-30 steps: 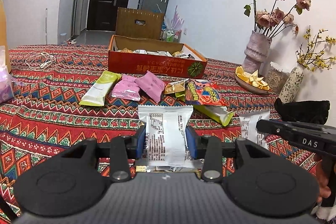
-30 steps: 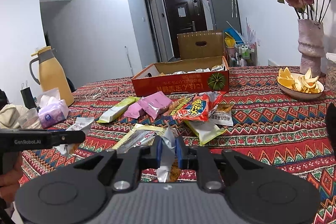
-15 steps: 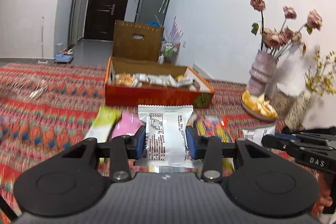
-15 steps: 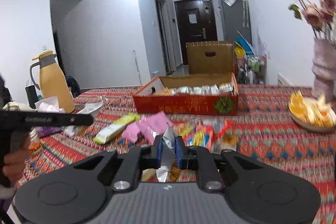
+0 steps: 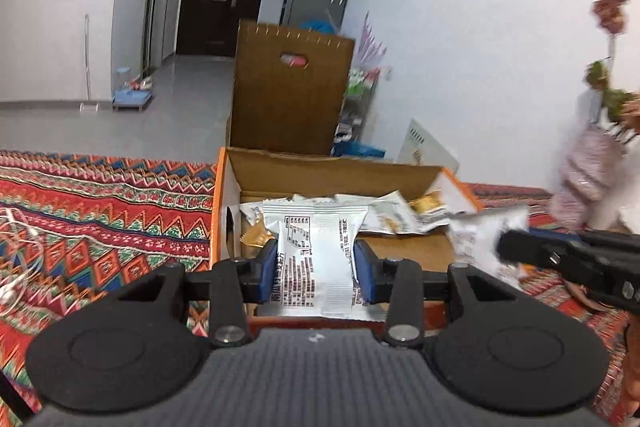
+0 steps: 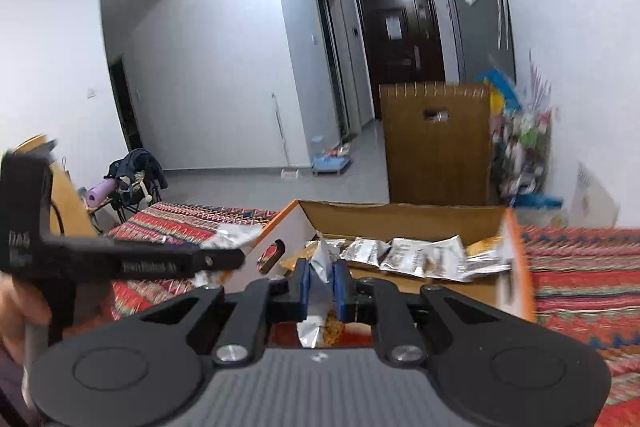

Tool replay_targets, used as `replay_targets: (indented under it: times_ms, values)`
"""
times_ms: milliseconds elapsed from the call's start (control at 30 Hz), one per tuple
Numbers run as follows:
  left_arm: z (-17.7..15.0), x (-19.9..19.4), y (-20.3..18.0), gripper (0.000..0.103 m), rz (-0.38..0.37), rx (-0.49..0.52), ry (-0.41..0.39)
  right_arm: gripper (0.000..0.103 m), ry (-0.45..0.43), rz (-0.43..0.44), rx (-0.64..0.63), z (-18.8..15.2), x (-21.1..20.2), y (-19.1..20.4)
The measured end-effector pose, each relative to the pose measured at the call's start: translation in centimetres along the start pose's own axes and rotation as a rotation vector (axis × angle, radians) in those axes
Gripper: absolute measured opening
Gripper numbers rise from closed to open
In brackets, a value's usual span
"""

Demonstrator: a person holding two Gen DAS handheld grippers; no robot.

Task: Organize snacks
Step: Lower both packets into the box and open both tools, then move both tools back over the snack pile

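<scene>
The left gripper (image 5: 316, 269) is pinching a white printed snack packet (image 5: 316, 259) above the open orange cardboard box (image 5: 460, 187), while the right gripper (image 6: 320, 285) is clamping a crumpled silver wrapper (image 6: 318, 267) over the same box.

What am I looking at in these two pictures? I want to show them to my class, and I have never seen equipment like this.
A person holds a hand tool with two pinching fingers in each hand, and a camera on each tool looks along its fingers. The left gripper grips a flat white snack packet. The right gripper pinches a crumpled silver packet. Both hang over an open cardboard box that already holds several packets, standing on a table with a red patterned cloth. In each picture the other tool shows at the side.
</scene>
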State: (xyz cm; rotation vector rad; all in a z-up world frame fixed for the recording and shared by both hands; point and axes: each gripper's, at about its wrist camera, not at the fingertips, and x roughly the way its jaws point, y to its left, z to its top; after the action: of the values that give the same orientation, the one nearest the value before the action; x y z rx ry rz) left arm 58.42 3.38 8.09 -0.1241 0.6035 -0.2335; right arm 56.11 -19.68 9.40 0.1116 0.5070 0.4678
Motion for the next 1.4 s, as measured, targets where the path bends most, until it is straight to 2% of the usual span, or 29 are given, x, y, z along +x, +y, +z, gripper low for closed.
replay_targets:
  times_ms: [133,267,367,400,433,500,533,567,600,633,767,967,1233,1400]
  values:
    - [0.3,4.2,1.3,0.04,0.025,-0.006,0.055,0.012,0.074,0.028,0.119,1.2,7.1,-2.5]
    - [-0.3,6.6,1.8,0.04,0.038,0.015,0.079,0.012,0.16,0.056,0.224,0.5,12.9,-4.4]
    - [-1.1,7.7,1.8,0.045,0.042,0.022,0.091,0.012,0.213,0.001,0.212,-0.3,15.6,-4.7]
    - [-1.1,7.8,1.7,0.05,0.044,0.034,0.077,0.014,0.226,-0.031,0.194,-0.4,16.0,-4.5]
    - [-1.3,7.8,1.5,0.056,0.04,0.043,0.068,0.019,0.239,-0.064,0.176,-0.5,16.4,-4.4]
    - [-1.2,8.0,1.5,0.062,0.023,0.037,0.067,0.023,0.271,-0.131,0.122,-0.9,16.9,-4.3]
    - [-1.1,8.0,1.5,0.065,0.015,0.032,0.068,0.031,0.281,-0.155,0.087,-1.0,17.0,-4.0]
    - [-1.1,7.9,1.5,0.066,0.014,0.027,0.068,0.046,0.28,-0.172,0.063,-1.2,17.0,-3.7]
    - [-0.9,7.9,1.5,0.068,0.018,0.026,0.066,0.053,0.279,-0.186,0.044,-1.2,16.9,-3.4]
    - [-0.8,7.7,1.4,0.069,0.027,0.026,0.065,0.057,0.275,-0.192,0.028,-1.0,16.5,-3.3]
    - [-0.4,6.2,1.2,0.069,0.034,0.02,0.061,0.057,0.243,-0.199,-0.012,0.1,14.1,-2.6]
    - [-0.2,1.3,-0.4,0.074,0.03,0.032,0.025,0.066,0.186,-0.199,-0.056,1.1,9.6,-1.4]
    - [-1.5,-8.7,-3.5,0.098,0.034,0.064,-0.072,0.08,0.101,-0.194,-0.129,0.1,-0.5,1.6]
    - [-3.6,-15.7,-5.9,0.103,0.006,0.085,-0.142,0.083,0.038,-0.207,-0.156,-2.0,-8.0,3.2]
